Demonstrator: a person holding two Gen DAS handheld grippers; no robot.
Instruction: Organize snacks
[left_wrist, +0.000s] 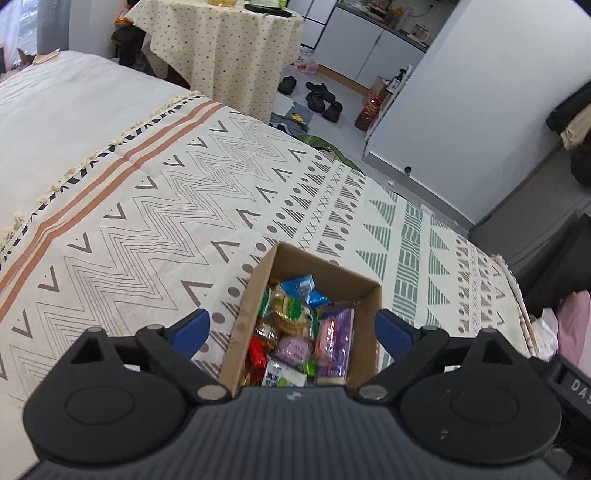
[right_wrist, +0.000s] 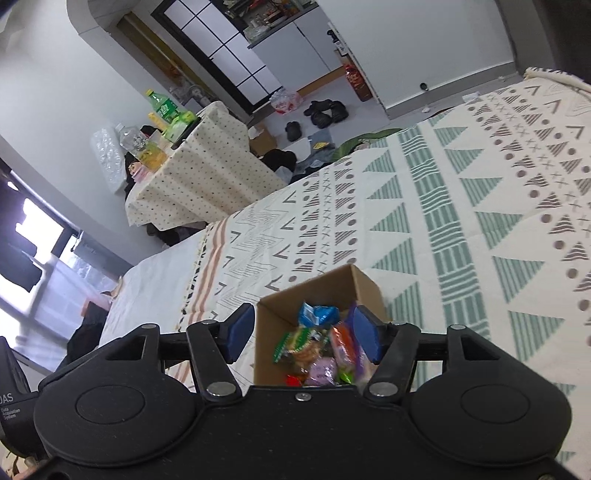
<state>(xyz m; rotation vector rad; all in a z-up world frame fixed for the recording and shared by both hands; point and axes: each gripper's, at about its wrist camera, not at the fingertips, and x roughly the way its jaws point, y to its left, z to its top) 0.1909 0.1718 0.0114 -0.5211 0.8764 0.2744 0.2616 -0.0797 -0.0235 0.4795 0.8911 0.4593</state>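
An open cardboard box (left_wrist: 255, 291) sits on a patterned bedspread (left_wrist: 155, 206) and holds several wrapped snacks: blue packets (left_wrist: 299, 286), a green-wrapped biscuit pack (left_wrist: 290, 312), purple packs (left_wrist: 338, 339) and a red one (left_wrist: 256, 354). My left gripper (left_wrist: 291, 328) hovers over the box, open and empty, its blue pads on either side of the box. In the right wrist view the same box (right_wrist: 365, 288) shows with its snacks (right_wrist: 317, 343). My right gripper (right_wrist: 304, 334) is open and empty above it.
The bedspread (right_wrist: 461, 206) stretches far around the box. A small table with a dotted cloth (left_wrist: 225, 48) stands beyond the bed, with bottles (right_wrist: 162, 107) on it. Shoes (left_wrist: 321, 98) lie on the floor. White cabinets (left_wrist: 369, 48) line the far wall.
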